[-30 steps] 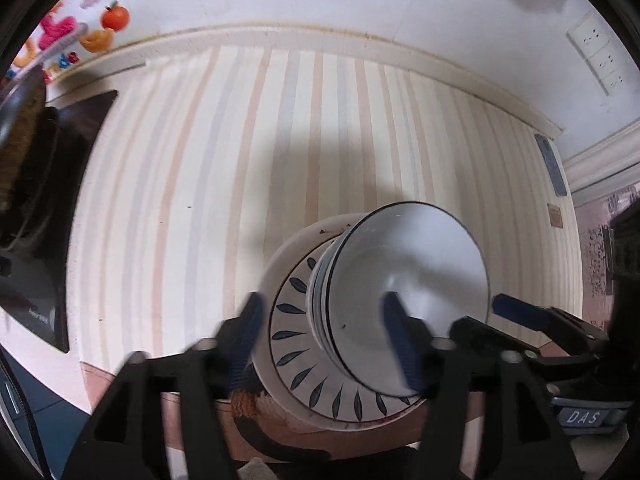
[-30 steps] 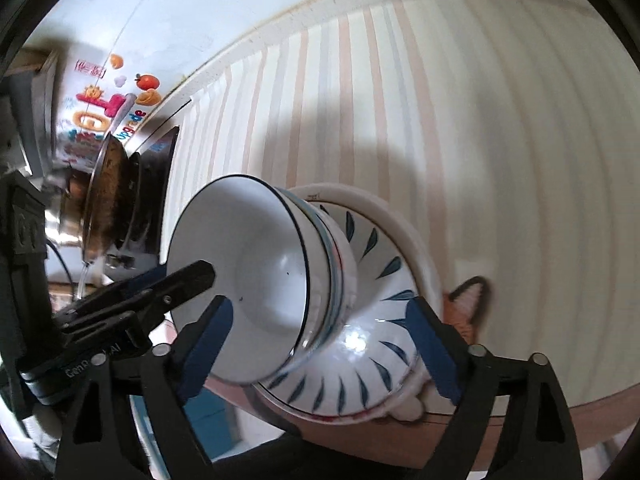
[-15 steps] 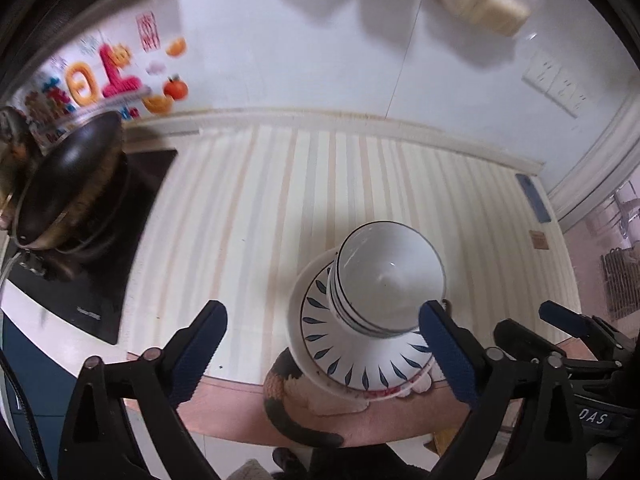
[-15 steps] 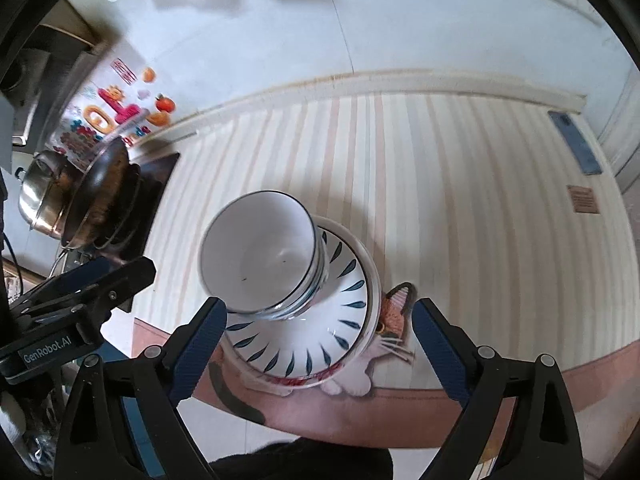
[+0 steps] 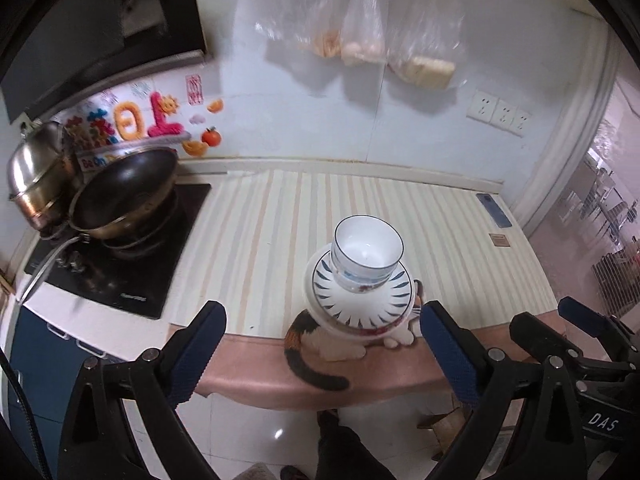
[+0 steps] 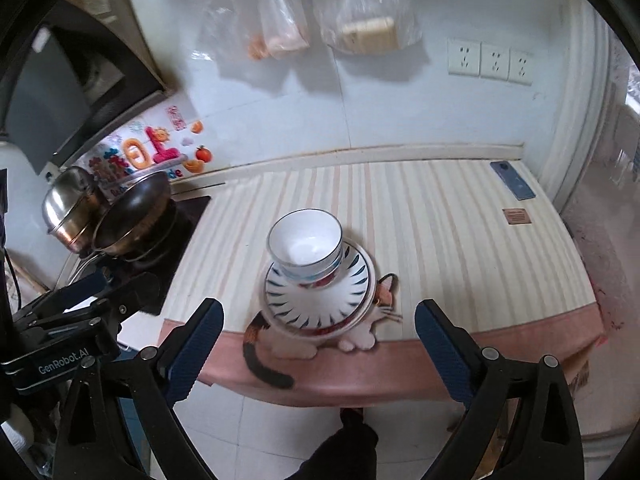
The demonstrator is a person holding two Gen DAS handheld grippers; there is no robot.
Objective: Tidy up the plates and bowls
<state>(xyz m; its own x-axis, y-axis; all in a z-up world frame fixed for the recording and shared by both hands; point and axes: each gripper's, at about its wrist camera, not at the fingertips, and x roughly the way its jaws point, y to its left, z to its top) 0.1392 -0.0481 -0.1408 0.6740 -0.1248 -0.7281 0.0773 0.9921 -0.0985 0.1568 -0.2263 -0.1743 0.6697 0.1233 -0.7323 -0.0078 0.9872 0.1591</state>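
Note:
Stacked white bowls (image 5: 367,250) with dark rims sit on stacked plates (image 5: 360,308) with blue leaf marks, near the front edge of the striped countertop (image 5: 280,220). They also show in the right wrist view: bowls (image 6: 305,246), plates (image 6: 320,300). My left gripper (image 5: 322,348) is open and empty, held back off the counter's front edge, below the stack. My right gripper (image 6: 316,344) is open and empty, likewise back from the stack. The right gripper's body shows at the right of the left wrist view (image 5: 580,344).
A cat-shaped mat (image 5: 320,344) lies under the plates. A dark wok (image 5: 124,196) and a steel pot (image 5: 36,176) stand on the black cooktop (image 5: 120,272) at left. A phone (image 5: 494,210) lies at the far right. Bags (image 5: 384,40) hang on the wall.
Both grippers have pulled back and up from the stack, which now looks small and far. The left gripper's fingers have opened wide. The bowls and plates have stayed put.

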